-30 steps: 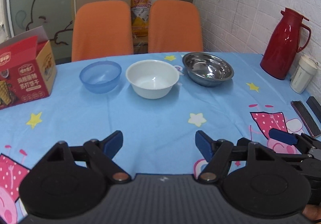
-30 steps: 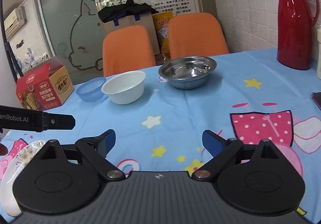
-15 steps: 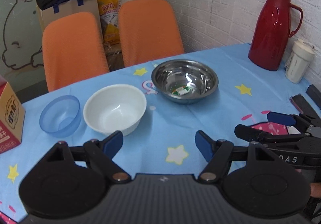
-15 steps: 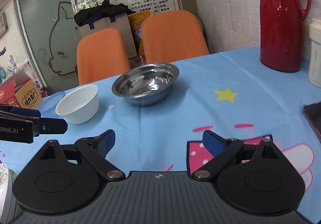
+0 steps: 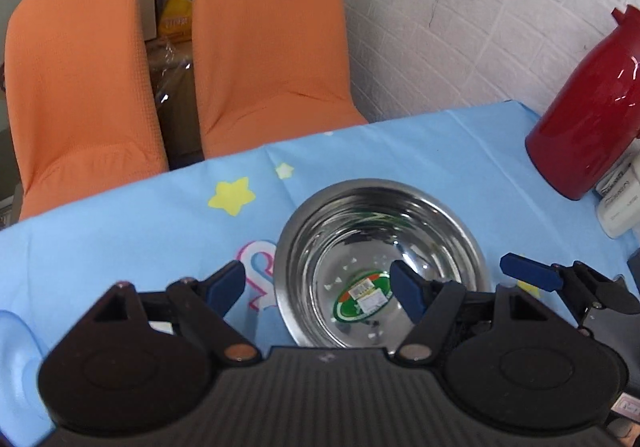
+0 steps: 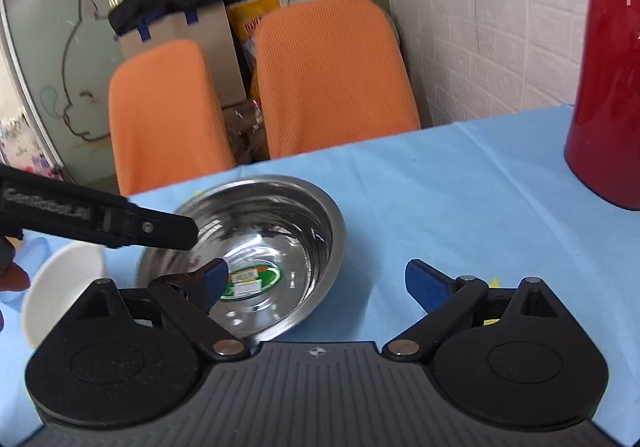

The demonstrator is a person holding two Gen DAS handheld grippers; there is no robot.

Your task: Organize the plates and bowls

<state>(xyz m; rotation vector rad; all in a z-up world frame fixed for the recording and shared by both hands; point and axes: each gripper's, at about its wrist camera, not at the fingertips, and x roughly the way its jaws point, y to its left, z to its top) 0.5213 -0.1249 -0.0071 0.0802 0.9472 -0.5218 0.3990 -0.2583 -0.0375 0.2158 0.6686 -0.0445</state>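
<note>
A steel bowl (image 5: pixel 380 243) with a green sticker inside stands on the blue tablecloth; it also shows in the right wrist view (image 6: pixel 276 231). My left gripper (image 5: pixel 318 289) is open and straddles its left rim, one finger inside. My right gripper (image 6: pixel 320 283) is open and straddles its right rim, the left finger inside the bowl. A white bowl (image 6: pixel 60 279) stands left of the steel bowl. A blue bowl's edge (image 5: pixel 16 351) shows at the far left.
A red thermos (image 5: pixel 592 103) stands at the right, seen also in the right wrist view (image 6: pixel 612 87), with a white cup (image 5: pixel 618 203) beside it. Two orange chairs (image 5: pixel 268 43) stand behind the table's far edge.
Both grippers have moved forward to the steel bowl and now stand over its opposite rims. Both stay open. The bowls have not moved.
</note>
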